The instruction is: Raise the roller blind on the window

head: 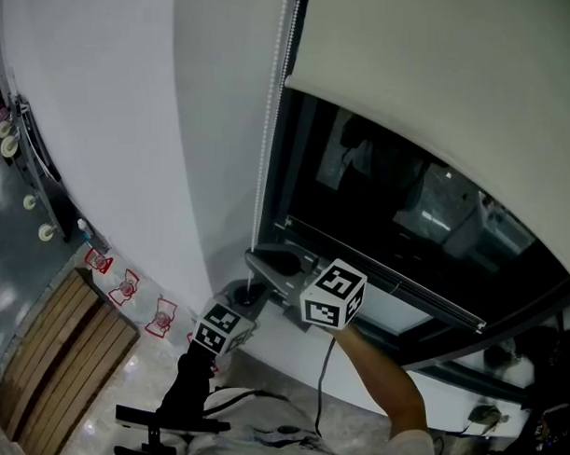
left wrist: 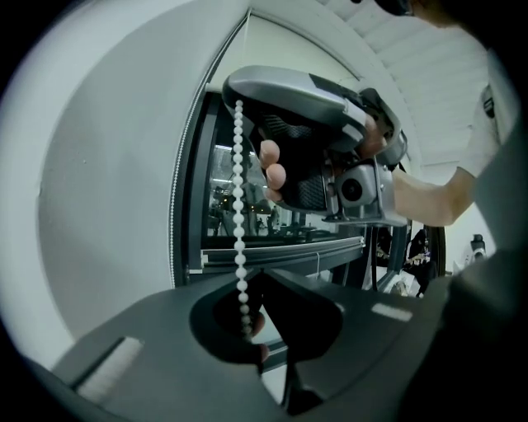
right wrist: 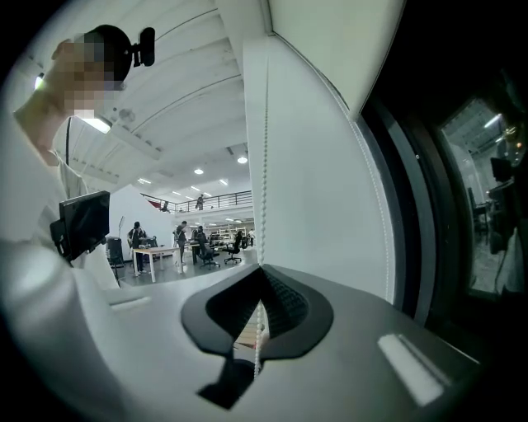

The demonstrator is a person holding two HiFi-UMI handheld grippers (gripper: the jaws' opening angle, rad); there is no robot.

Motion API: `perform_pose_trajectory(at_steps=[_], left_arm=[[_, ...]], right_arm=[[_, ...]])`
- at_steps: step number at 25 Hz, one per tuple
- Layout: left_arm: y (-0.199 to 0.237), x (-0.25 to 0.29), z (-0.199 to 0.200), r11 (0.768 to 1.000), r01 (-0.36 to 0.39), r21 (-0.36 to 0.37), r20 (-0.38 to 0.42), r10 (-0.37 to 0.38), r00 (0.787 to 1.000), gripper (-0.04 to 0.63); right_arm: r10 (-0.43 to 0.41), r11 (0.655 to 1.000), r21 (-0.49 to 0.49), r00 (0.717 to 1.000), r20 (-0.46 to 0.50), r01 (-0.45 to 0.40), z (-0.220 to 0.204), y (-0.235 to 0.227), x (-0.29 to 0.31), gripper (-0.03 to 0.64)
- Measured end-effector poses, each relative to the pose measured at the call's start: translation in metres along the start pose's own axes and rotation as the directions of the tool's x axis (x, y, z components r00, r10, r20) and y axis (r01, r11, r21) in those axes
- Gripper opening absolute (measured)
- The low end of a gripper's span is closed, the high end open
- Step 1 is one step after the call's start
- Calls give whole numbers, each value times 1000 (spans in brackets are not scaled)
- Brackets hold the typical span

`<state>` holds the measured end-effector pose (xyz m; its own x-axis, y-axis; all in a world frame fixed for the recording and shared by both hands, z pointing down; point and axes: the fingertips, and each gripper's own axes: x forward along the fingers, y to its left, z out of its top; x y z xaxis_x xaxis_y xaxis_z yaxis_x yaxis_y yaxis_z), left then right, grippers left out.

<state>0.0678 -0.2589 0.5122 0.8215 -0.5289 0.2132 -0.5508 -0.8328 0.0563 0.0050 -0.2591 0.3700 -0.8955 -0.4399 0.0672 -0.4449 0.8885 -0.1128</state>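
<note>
Beside the dark window (head: 396, 190) stands white wall (head: 122, 116).

Head cam stares steeply down on the left gripper (head: 245, 293) and right gripper (head: 258, 262) around 6 o'clock, window (head: 405, 199) off at 3, while each gripper cam rides close behind its own jaws looking up the wall (head: 170, 133), and all three share the bead chain (head: 268, 129).

The blind (head: 429, 68) runs off the head view's top and right edges. The bead chain (head: 272, 110) is cut off at the top too.
</note>
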Motion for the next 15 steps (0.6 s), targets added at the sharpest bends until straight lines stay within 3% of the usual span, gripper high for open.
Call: perform_pose_trajectory(at_steps=[3, 6, 15], left_arm=[[1, 1, -6, 1000, -1, 0, -14, 1, 1000, -2], [2, 1, -9, 1000, -2, 2, -11, 2, 1000, -2], [-1, 5, -14, 1000, 1, 4, -29, -1, 1000, -2]], right_arm=[[20, 1000, 1, 1000, 6, -20, 4, 1, 1, 9], [48, 999, 9, 998, 33, -48, 21, 4, 1, 75], [62, 997, -49, 987, 146, -55, 131, -19, -2, 97]])
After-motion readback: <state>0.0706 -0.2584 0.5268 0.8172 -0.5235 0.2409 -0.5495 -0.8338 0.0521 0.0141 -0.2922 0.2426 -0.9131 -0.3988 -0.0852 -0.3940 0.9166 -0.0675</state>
